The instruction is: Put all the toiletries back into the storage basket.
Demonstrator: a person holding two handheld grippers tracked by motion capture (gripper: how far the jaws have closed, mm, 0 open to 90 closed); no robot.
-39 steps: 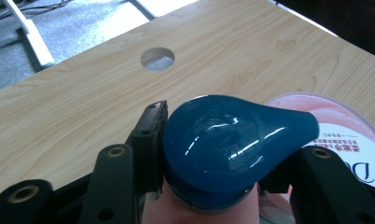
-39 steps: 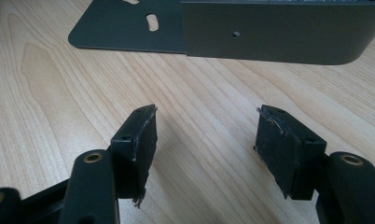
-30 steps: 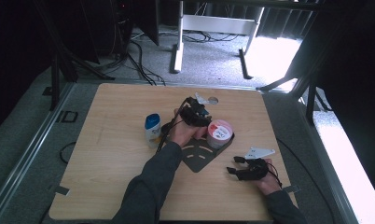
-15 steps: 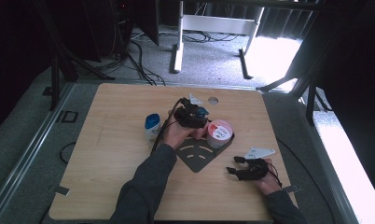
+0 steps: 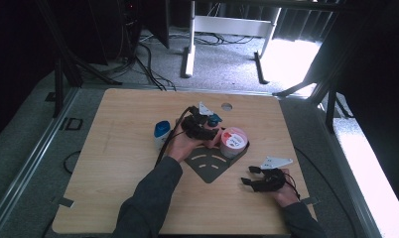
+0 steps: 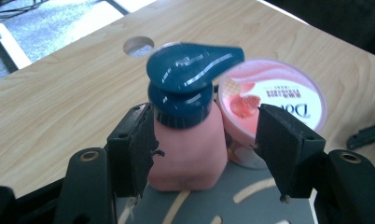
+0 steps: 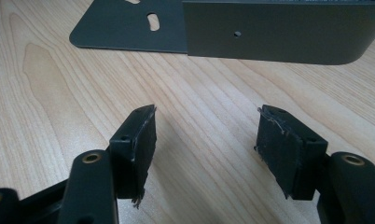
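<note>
Wooden table [image 5: 118, 148] — pink, blue-capped pump bottle [image 6: 188, 135]

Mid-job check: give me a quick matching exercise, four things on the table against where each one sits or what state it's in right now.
Things:
1. pink pump bottle
2. pink-lidded tub
3. blue-capped white bottle
4. right gripper

Places or states:
A. open over bare wood, near the table's front right
B. between the left gripper's open jaws
C. on the wood, left of the dark plate
D. on the dark plate, right of the pump bottle

Pairs: 1-B, 2-D, 3-C, 4-A
</note>
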